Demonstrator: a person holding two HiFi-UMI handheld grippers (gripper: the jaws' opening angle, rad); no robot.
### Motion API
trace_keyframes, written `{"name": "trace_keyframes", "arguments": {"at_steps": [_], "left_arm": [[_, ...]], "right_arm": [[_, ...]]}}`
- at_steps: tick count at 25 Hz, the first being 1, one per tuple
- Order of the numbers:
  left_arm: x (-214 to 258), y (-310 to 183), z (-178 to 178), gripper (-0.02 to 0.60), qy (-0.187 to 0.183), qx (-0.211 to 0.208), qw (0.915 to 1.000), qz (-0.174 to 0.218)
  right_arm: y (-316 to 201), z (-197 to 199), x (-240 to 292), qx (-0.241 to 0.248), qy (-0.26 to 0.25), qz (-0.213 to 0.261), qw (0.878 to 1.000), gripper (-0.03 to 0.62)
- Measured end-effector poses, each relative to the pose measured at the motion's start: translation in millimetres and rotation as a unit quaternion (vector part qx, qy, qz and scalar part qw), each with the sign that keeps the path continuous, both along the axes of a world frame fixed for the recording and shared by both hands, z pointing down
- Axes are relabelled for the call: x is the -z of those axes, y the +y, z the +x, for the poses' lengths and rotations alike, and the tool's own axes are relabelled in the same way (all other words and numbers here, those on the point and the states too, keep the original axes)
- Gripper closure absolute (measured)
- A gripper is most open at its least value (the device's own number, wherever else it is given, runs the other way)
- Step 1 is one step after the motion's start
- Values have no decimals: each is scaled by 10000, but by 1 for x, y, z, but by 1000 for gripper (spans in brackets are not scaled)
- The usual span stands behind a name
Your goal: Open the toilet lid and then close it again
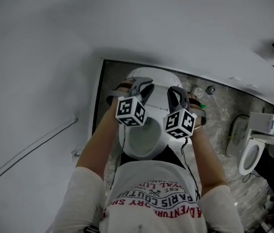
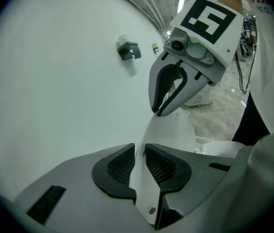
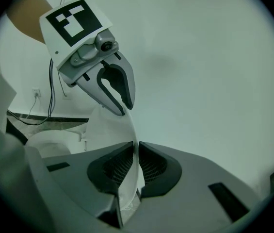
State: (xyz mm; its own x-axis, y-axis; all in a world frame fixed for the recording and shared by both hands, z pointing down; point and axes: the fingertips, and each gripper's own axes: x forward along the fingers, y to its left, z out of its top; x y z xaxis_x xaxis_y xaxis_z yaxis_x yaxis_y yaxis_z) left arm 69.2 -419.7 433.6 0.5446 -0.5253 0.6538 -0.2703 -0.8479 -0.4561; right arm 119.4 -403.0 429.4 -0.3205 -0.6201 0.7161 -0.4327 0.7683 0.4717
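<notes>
The white toilet lid [image 1: 159, 79] stands raised over the bowl [image 1: 141, 142], close to the wall behind it. Both grippers hold its upper edge side by side. My left gripper [image 1: 143, 88] is shut on the lid's thin rim [image 2: 152, 130], which runs between its black pads [image 2: 161, 168]. My right gripper [image 1: 176, 94] is shut on the same rim [image 3: 112, 130], the edge pinched between its pads [image 3: 152, 166]. Each gripper view shows the other gripper biting the lid just ahead: the right one [image 2: 163, 107] and the left one [image 3: 122, 106].
A white wall runs along the left, with a cable [image 1: 30, 154] and a socket on it. A second toilet [image 1: 253, 152] stands on the marble floor at the right. A small dark fixture [image 2: 128, 50] hangs on the wall. The person's body is close behind the bowl.
</notes>
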Motion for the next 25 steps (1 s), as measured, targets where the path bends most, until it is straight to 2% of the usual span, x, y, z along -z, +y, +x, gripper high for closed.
{"name": "trace_keyframes", "arguments": {"at_steps": [5, 8, 10, 13, 16, 18, 19, 21, 25], "left_arm": [[6, 10, 1, 502, -608, -753, 9953, -7], [14, 15, 0, 497, -872, -1049, 9906, 60], [28, 16, -1, 495, -721, -1002, 9922, 150], [61, 15, -1, 561, -14, -620, 9978, 243], [85, 25, -2, 572, 577, -289, 9976, 237], [98, 32, -4, 572, 1020, 22, 9946, 191], [106, 36, -6, 572, 1317, 215, 9909, 147], [124, 47, -9, 572, 1992, 588, 9782, 30], [164, 73, -28, 574, 3187, 1262, 9394, -51]], "right_arm": [[8, 0, 9, 173, -123, -763, 9969, 563], [9, 2, 25, 230, -106, -637, 9976, 563], [11, 3, 41, 192, -206, -501, 9983, 563], [14, 5, 67, 1, -544, -381, 9978, 564], [20, 9, 93, -311, -917, -132, 9952, 568], [26, 13, 109, -549, -1210, -6, 9911, 576], [30, 14, 116, -684, -1370, 45, 9882, 577], [40, 17, 131, -968, -1702, 132, 9806, 579], [68, 14, 157, -1484, -2381, 278, 9594, 579]]}}
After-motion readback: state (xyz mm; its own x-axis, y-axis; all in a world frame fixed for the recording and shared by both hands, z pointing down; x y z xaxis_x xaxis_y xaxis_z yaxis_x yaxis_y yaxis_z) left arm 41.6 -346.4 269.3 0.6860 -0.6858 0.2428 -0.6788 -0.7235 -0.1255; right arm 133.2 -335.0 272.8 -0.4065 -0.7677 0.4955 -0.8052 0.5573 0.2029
